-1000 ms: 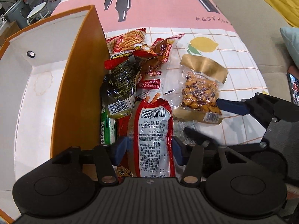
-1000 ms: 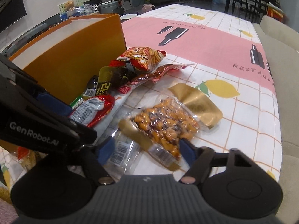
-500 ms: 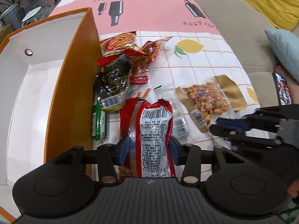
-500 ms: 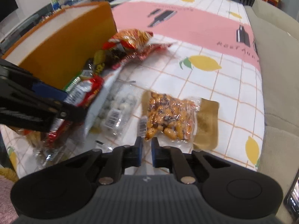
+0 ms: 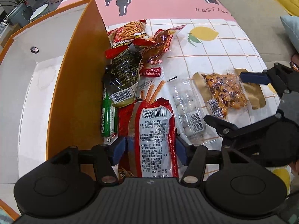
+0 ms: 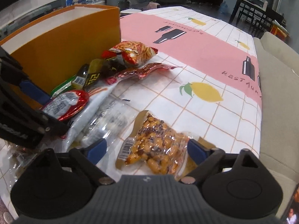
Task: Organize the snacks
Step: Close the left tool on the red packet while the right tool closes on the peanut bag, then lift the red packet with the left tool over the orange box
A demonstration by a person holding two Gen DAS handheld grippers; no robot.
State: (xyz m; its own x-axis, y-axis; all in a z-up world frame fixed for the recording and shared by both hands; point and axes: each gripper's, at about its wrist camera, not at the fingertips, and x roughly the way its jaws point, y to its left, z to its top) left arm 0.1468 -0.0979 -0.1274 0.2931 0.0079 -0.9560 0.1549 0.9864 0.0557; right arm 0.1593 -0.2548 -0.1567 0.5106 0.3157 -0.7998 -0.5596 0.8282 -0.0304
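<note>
Two hand-held grippers hover over a lemon-print tablecloth (image 6: 220,112) strewn with snacks, beside an open orange cardboard box with a white inside (image 5: 74,85) at nine o'clock. The left gripper (image 5: 148,148) has just spread its jaws; they straddle a long red foil packet with a white printed back (image 5: 155,136), pads beside it but not visibly pressing. The right gripper (image 6: 147,148), at three o'clock, has just opened its jaws wide — they stand either side of a clear vacuum pouch of orange roasted nuts with gold edging (image 6: 157,151), not gripping. Between the packets lies a clear bag of white round sweets (image 5: 188,112). Both packets look light, crinkly and slippery — likely best pinched across the narrow middle, gently, since the contents may crush.
</note>
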